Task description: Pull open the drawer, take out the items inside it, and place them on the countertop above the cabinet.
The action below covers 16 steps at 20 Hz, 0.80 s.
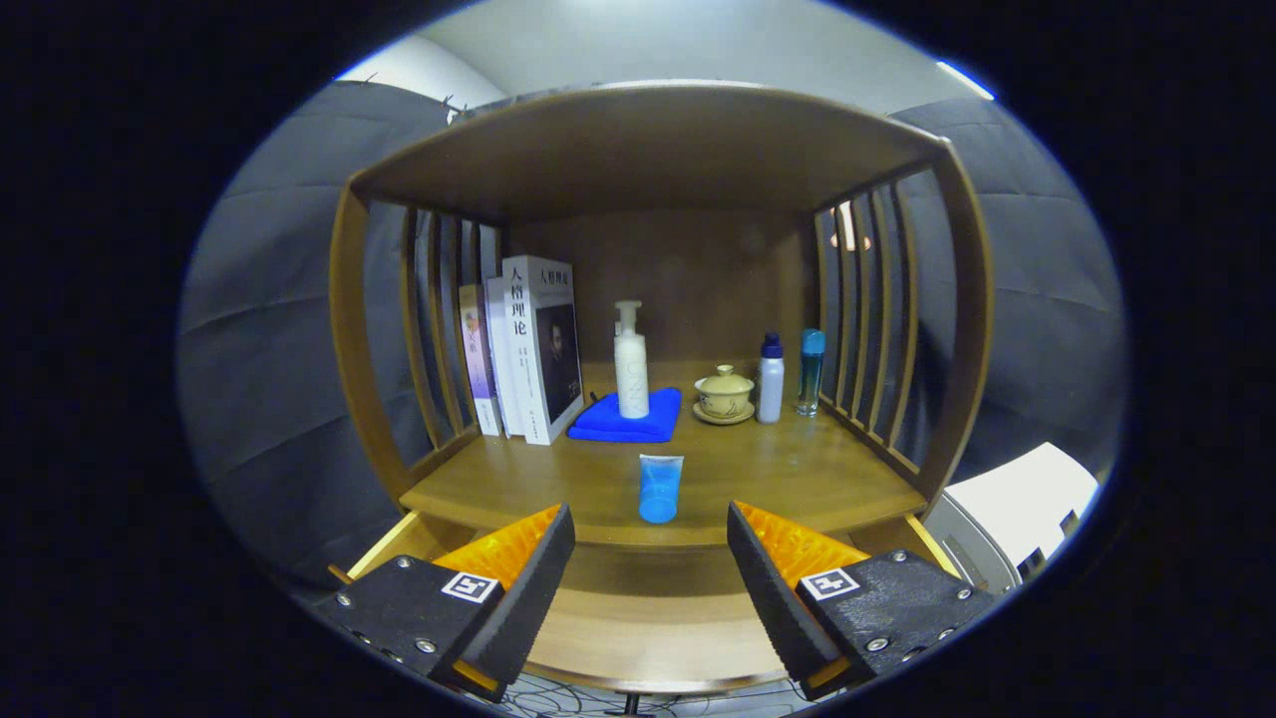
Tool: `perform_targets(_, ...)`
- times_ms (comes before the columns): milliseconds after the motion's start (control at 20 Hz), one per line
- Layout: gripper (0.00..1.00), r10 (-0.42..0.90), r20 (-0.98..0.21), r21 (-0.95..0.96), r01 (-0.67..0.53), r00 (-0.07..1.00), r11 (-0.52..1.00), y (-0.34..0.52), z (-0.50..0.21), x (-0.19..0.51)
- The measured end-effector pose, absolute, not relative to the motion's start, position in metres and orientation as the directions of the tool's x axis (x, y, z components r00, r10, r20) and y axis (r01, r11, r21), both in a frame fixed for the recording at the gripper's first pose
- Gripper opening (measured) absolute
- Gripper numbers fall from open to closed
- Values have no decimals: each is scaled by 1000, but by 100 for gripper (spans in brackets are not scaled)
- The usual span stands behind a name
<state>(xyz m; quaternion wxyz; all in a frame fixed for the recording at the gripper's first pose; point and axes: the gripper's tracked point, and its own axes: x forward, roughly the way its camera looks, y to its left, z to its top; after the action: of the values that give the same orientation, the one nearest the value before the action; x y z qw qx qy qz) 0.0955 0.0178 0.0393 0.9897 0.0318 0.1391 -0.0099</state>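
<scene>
Your gripper (pixel 650 558) holds its jaws wide apart over the pulled-out drawer (pixel 648 608). Just beyond them, a blue tube (pixel 660 488) stands on the countertop (pixel 797 479); books (pixel 528 349), pump bottle (pixel 630 364) and teacup (pixel 725 393) sit farther back.

The place looks like a staged home corner inside a recording booth. A wooden cabinet (pixel 648 299) with slatted sides stands in the middle, and dark cloth walls (pixel 269 379) hang behind it and at both sides. Inside the cabinet are household things: books (pixel 528 349), a pump bottle (pixel 630 364) on a blue cloth (pixel 628 419), a lidded tea cup (pixel 725 392), two small bottles (pixel 788 377) and a blue tube (pixel 660 487).
</scene>
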Motion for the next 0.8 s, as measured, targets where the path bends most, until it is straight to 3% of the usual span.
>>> perform_targets(550,95,0,-201,57,12,980,998,28,-1,-3)
perform_targets(800,94,19,-235,16,-15,972,1000,38,-37,-23)
